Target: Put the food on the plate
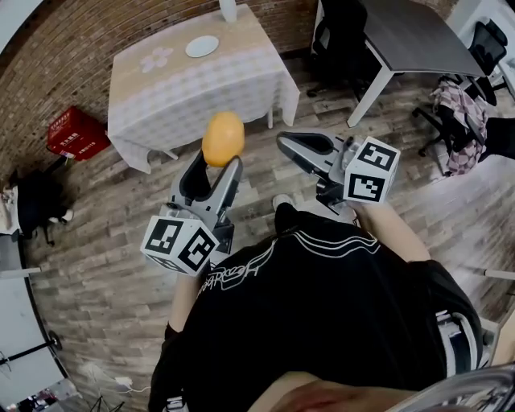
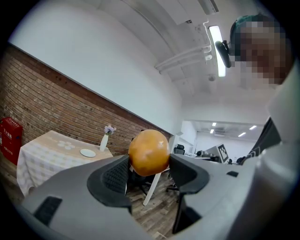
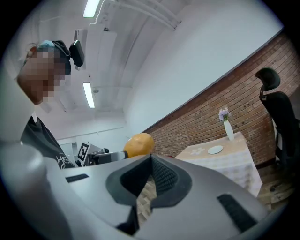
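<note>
A round orange food item (image 1: 223, 138) is held up in the air in front of the person, with my left gripper (image 1: 216, 164) shut on it. In the left gripper view the food (image 2: 149, 152) sits between the two dark pads (image 2: 115, 176), pressed on both sides. My right gripper (image 1: 283, 142) is beside it to the right, shut with nothing in it; its fingertips meet in the right gripper view (image 3: 151, 161), where the food (image 3: 138, 144) shows beyond them. The small white plate (image 1: 202, 46) lies on the cloth-covered table (image 1: 161, 88) across the room.
A white vase (image 1: 228, 10) with flowers stands behind the plate. A red crate (image 1: 76, 133) sits on the wooden floor left of the table. A grey desk (image 1: 418, 36) with office chairs (image 1: 342, 32) is at the right, and a clothes-draped chair (image 1: 459, 113).
</note>
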`<act>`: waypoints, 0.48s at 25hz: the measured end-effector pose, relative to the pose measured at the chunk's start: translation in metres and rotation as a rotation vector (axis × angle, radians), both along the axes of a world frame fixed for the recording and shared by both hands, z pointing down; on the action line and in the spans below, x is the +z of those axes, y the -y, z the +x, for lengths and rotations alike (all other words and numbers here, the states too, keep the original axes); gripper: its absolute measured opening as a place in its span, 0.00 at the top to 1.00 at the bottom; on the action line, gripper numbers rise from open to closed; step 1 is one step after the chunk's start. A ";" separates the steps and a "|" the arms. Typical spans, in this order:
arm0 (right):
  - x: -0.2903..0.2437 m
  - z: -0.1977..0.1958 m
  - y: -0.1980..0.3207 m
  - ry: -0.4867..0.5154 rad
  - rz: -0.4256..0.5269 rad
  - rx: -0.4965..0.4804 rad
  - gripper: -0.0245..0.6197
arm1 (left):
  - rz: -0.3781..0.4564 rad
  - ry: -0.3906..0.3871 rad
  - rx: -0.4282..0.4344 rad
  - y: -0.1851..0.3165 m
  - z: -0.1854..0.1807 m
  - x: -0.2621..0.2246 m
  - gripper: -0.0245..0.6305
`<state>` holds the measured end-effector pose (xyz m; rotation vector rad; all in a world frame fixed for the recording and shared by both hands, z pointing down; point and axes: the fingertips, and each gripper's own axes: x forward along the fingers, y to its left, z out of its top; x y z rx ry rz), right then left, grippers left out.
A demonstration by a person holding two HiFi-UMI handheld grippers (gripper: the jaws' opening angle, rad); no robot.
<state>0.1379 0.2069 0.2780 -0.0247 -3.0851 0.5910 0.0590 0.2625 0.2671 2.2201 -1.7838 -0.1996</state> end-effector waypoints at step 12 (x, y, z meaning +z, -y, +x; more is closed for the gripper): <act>0.013 -0.058 0.069 -0.009 -0.037 -0.036 0.97 | -0.049 -0.004 -0.046 0.063 -0.056 0.011 0.56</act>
